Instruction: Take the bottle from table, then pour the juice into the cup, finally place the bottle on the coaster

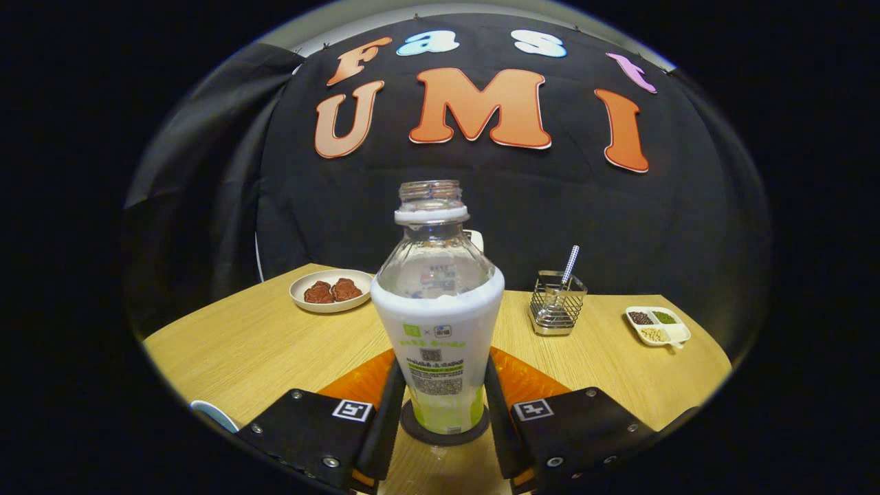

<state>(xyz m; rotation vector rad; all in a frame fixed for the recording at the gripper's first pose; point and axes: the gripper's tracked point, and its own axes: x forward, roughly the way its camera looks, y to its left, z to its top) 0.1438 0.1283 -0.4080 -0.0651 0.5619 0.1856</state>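
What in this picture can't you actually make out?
- Cup: cut off beside the gripper; just a rim shows.
- White object behind the bottle: mostly hidden by it.
- Coaster: largely covered by the bottle standing on it.
- Divided dish: contents too small to identify.
- Finger contact with the bottle: unclear.
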